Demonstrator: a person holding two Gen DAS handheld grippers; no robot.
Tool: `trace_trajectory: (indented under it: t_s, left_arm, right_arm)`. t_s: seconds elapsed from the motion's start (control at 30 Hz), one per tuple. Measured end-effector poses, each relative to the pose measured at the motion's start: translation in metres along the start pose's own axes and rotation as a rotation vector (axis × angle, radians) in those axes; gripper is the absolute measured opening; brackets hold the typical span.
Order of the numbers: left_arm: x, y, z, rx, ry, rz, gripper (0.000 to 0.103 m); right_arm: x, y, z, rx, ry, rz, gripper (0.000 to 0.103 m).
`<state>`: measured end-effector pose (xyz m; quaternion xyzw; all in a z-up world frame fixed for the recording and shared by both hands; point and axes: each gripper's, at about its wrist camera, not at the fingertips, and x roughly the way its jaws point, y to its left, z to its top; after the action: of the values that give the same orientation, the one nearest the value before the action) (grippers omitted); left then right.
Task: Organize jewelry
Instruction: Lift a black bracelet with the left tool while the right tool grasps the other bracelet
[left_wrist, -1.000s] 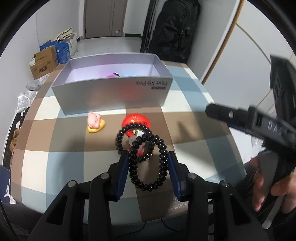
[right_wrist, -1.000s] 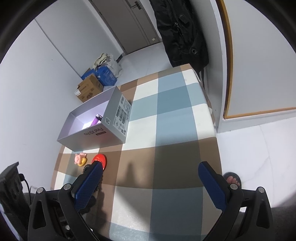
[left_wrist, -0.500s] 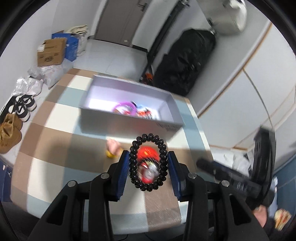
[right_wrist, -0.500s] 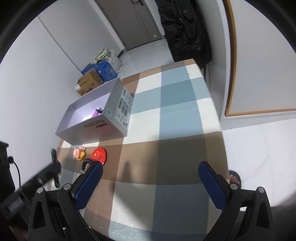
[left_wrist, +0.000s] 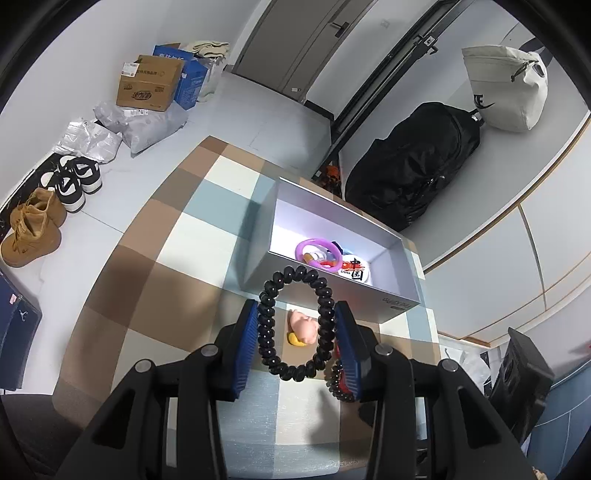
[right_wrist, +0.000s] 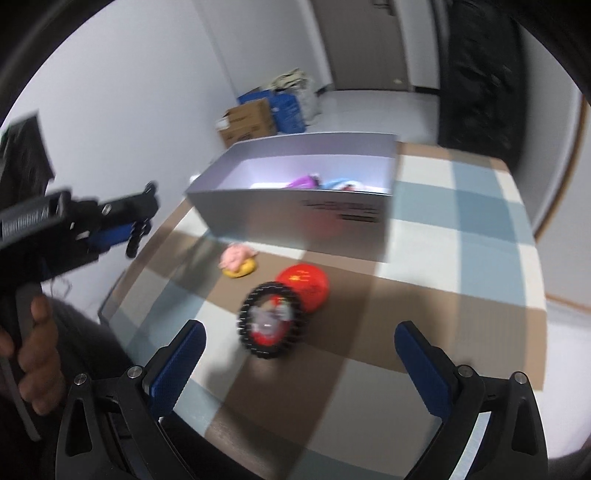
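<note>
While the left tongs (left_wrist: 297, 334) clench a black bead bracelet (left_wrist: 291, 325) above the checked surface (left_wrist: 147, 277), the right tongs (right_wrist: 299, 363) hang released with nothing between them. Just beyond on the surface lie a second black bracelet (right_wrist: 271, 323), a red disc (right_wrist: 306, 286) and a pink figurine (right_wrist: 236, 258). Farther off stands the grey box (right_wrist: 295, 218), holding a purple ring (left_wrist: 317, 253).

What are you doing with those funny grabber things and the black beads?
A person is tidying jewelry with two hand-held grippers. The left gripper is squeezing a black bead bracelet and holding it up in front of the grey box, which already has a purple ring and other bits inside. The right gripper is open and empty, pointing at another black bracelet lying on the checked table beside a red disc and a little pink pig toy.
</note>
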<state>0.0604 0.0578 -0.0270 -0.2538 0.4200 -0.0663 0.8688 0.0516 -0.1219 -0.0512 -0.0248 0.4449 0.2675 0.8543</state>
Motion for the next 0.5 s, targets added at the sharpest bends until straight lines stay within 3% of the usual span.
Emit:
trace_trajectory:
  t_s: [0.07, 0.23, 0.37, 0.5]
  left_arm:
    - [-0.001, 0.003, 0.001, -0.007, 0.004, -0.006, 0.035]
    - [-0.004, 0.008, 0.003, -0.017, 0.011, -0.007, 0.035]
    - [-0.004, 0.009, 0.004, -0.023, 0.014, -0.011, 0.035]
    - [-0.003, 0.01, 0.004, -0.031, 0.016, -0.011, 0.035]
  right_arm:
    - [0.006, 0.006, 0.0, -0.019, 0.011, -0.013, 0.102]
    - [0.021, 0.014, -0.002, -0.055, 0.035, -0.075, 0.087]
    - [0.026, 0.023, -0.002, -0.116, 0.026, -0.14, 0.082]
    - [0.032, 0.029, -0.005, -0.153, 0.04, -0.164, 0.064]
